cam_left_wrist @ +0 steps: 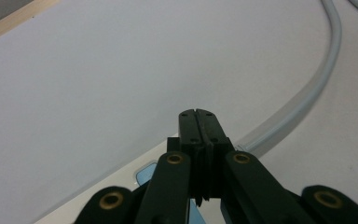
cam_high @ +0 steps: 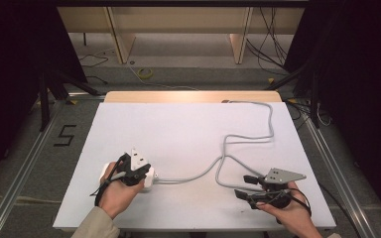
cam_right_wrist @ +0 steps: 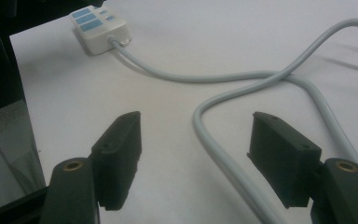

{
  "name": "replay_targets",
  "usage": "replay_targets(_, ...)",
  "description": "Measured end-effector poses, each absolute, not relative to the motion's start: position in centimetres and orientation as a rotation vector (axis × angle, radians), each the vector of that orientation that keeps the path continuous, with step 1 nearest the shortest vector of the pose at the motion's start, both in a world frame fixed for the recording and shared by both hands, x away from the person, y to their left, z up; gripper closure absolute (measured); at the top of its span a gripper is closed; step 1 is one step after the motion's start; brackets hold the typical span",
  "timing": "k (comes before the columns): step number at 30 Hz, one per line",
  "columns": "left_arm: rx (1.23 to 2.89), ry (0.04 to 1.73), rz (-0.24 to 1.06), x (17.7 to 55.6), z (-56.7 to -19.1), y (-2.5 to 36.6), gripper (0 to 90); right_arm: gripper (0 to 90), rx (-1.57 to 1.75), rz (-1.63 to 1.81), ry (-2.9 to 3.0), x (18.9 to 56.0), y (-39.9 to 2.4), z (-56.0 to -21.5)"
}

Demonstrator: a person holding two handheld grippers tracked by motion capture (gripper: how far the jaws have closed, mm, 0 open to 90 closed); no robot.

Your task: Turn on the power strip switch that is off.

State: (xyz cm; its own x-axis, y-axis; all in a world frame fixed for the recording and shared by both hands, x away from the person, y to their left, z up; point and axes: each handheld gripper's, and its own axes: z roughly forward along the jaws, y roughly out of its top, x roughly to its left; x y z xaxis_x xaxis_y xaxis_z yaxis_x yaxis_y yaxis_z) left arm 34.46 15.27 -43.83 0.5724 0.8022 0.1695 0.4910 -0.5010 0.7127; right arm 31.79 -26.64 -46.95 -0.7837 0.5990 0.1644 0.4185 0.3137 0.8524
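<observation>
- The left gripper [cam_high: 138,174] sits at the near left of the surface, held in the person's left hand [cam_high: 116,191]. In the left gripper view its 2 jaws are pressed flat together with nothing between them, and they hang right over the power strip [cam_left_wrist: 144,179].
- The power strip [cam_high: 149,177] is a small white socket block with 3 blue-faced outlets and 2 smaller blue buttons, as the right gripper view shows it [cam_right_wrist: 100,29]. It lies under the left gripper's nose; whether the jaws touch its top I cannot tell.
- The right gripper [cam_high: 245,187] rests at the near right in the right hand [cam_high: 290,210]. Its jaws stand wide apart and hold nothing.
- The grey cable [cam_high: 228,163] leaves the strip's end and runs right across the surface, so its long axis near the strip lies left to right. It then crosses itself in a loop, and in the right gripper view 1 limb of that loop [cam_right_wrist: 223,154] passes through the gap between the open jaws, running away from them.
- My judgement: the right gripper is the nearer one to the cable loop and the left the nearer to the strip.
- The surface [cam_high: 178,129] is a plain white board with a wooden edge at its far side, where the cable runs off.
- Beyond it lie a grey floor with a taped 5 [cam_high: 65,135], loose wires, wooden furniture legs and dark curtains at both sides.
</observation>
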Motion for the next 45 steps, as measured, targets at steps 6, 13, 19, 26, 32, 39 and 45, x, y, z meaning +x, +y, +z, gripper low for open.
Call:
replay_targets(6,2.189,1.047,0.66,34.6,-43.8,15.7,89.7,35.0,0.938,1.466,2.391,31.8,-26.6,-46.9)
replay_targets(13,2.194,1.059,0.662,34.7,-43.7,16.3,89.7,35.0,0.938,1.466,2.392,31.8,-26.6,-46.9)
replay_targets(19,2.193,1.081,0.675,34.8,-43.7,16.7,89.7,34.9,0.937,1.466,2.391,31.8,-26.6,-46.9)
replay_targets(26,2.188,1.11,0.68,34.9,-43.7,17.3,89.7,35.0,0.937,1.465,2.393,31.8,-26.6,-47.0)
replay_targets(32,2.196,1.121,0.686,35.0,-43.6,17.8,89.7,35.0,0.94,1.467,2.393,31.8,-26.6,-46.9)
replay_targets(39,2.188,1.151,0.688,35.0,-43.5,18.3,89.8,35.0,0.937,1.466,2.394,31.8,-26.6,-46.9)
replay_targets(45,2.187,1.173,0.695,35.2,-43.5,18.9,89.8,35.0,0.933,1.466,2.396,31.8,-26.5,-47.0)
